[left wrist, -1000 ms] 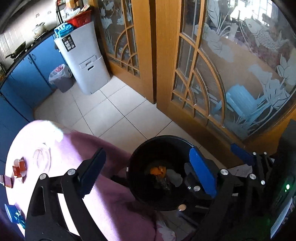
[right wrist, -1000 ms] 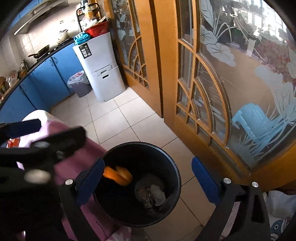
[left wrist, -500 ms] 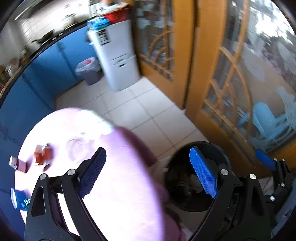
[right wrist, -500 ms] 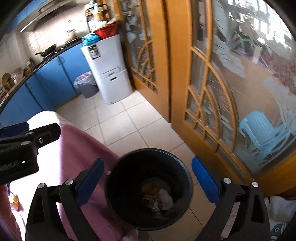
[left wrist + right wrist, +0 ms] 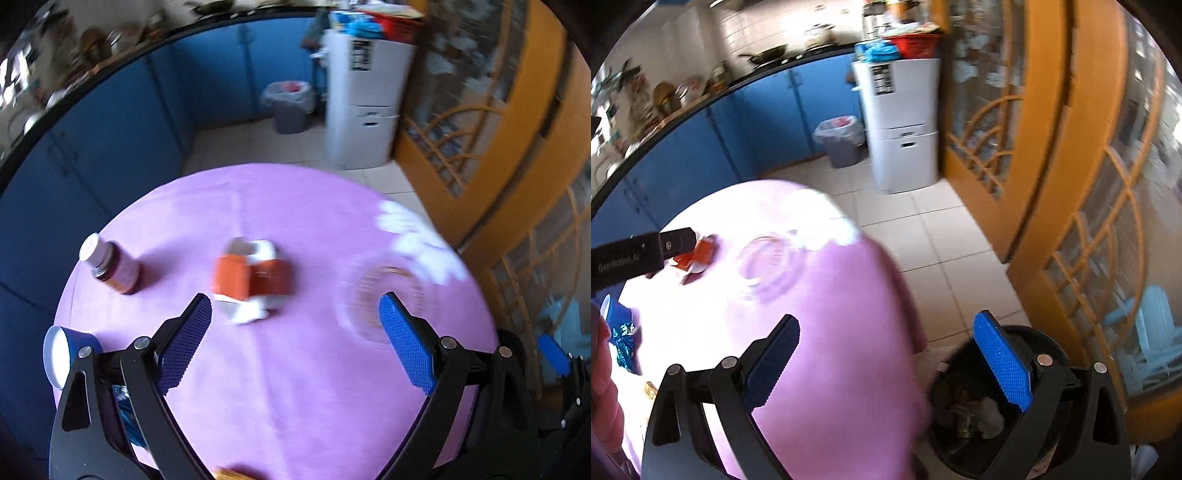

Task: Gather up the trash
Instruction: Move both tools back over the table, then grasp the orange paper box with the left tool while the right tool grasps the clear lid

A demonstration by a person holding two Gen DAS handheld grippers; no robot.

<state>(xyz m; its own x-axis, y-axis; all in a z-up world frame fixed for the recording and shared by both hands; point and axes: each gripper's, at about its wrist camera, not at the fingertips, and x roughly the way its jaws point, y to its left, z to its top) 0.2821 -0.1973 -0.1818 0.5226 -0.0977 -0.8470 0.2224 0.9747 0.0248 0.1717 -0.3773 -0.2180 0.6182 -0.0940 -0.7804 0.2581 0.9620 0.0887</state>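
Left tool [image 5: 295, 339] now over table [image 5: 295, 406]

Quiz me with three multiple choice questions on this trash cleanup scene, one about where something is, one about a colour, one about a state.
1. Where is the black bin?
A. on the table
B. on the floor beside the table
C. on the counter

2. What colour is the tablecloth?
A. purple
B. green
C. yellow

3. How are the left gripper fingers?
A. shut on the carton
B. shut, empty
C. open, empty

Answers: 1 B, it stands on tiles below the table edge. 2 A, both views show purple. 3 C, the pads stand wide apart with only cloth between.
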